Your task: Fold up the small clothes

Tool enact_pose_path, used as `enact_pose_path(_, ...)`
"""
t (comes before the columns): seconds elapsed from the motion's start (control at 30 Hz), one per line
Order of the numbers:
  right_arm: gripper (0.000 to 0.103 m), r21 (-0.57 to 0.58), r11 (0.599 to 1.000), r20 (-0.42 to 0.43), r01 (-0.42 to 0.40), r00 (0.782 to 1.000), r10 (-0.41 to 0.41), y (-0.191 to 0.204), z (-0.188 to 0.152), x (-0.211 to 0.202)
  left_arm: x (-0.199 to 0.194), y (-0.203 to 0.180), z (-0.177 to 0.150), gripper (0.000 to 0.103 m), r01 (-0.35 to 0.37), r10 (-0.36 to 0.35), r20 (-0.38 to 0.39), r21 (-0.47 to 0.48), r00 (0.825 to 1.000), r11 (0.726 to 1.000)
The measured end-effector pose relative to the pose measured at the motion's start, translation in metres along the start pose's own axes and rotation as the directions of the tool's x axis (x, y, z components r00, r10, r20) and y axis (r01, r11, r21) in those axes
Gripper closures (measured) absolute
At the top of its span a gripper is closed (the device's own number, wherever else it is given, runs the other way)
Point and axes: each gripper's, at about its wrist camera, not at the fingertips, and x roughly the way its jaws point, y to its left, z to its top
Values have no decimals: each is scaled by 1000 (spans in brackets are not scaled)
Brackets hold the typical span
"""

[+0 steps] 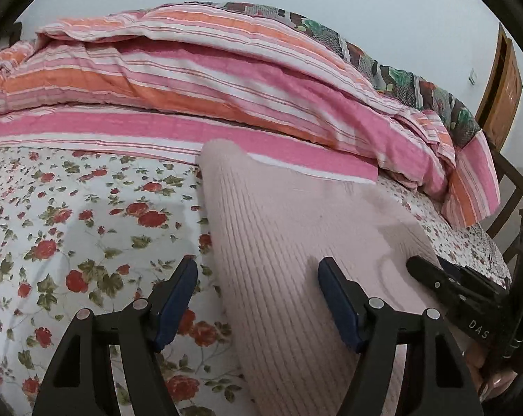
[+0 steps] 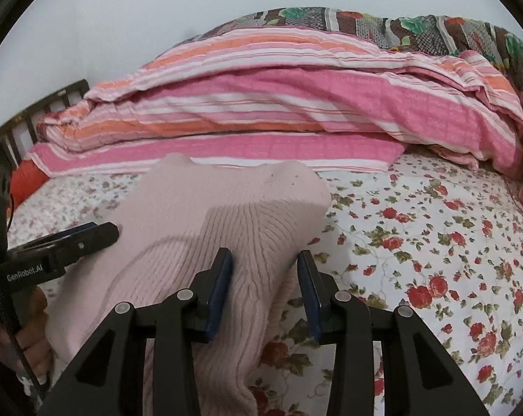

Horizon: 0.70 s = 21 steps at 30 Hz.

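Flowery bed sheet (image 1: 71, 228) lies under my pink knit top (image 1: 278, 242). Left claw (image 1: 258, 270) gapes wide, holding nothing. Right claw (image 2: 265, 260) is half open around the top's edge; it might slip out and flop.

I see a floral bedsheet (image 1: 71, 235); a striped pink-orange quilt (image 1: 199, 79) heaped along its far side, wooden door (image 1: 502, 86) beyond.

Knit garment (image 1: 296, 260) lies on bed sheet (image 1: 88, 225), w/ folded quilt (image 1: 227, 97) behind it at 12 o'clock. Left hand-held gripper (image 1: 258, 277) straddles garment's 9 o'clock edge; right hand-held gripper (image 2: 265, 270) straddles its 3 o'clock edge.
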Motion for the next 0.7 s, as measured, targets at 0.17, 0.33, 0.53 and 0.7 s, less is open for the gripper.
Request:
enact_pose_path(0.17, 66, -34, 999, 7, 30, 1000, -30, 4, -7, -2, -6, -4, -13, 32, 20, -20, -2, 22, 1000, 1000)
enact_pose_path(0.33, 64, -49, 998, 3, 42, 999, -42, 7, -10, -3, -14, -6, -22, 32, 37, -37, 2, 42, 999, 998)
enact_pose_path(0.53, 61, -49, 998, 11, 33, 999, -33, 6, -14, -3, -18, -13, -28, 32, -5, 2, 34, 76, 999, 997)
enact_pose_path(0.7, 58, -35, 999, 7, 40, 999, -39, 5, -16, -5, -19, -17, -28, 32, -26, 23, 35, 85, 999, 996)
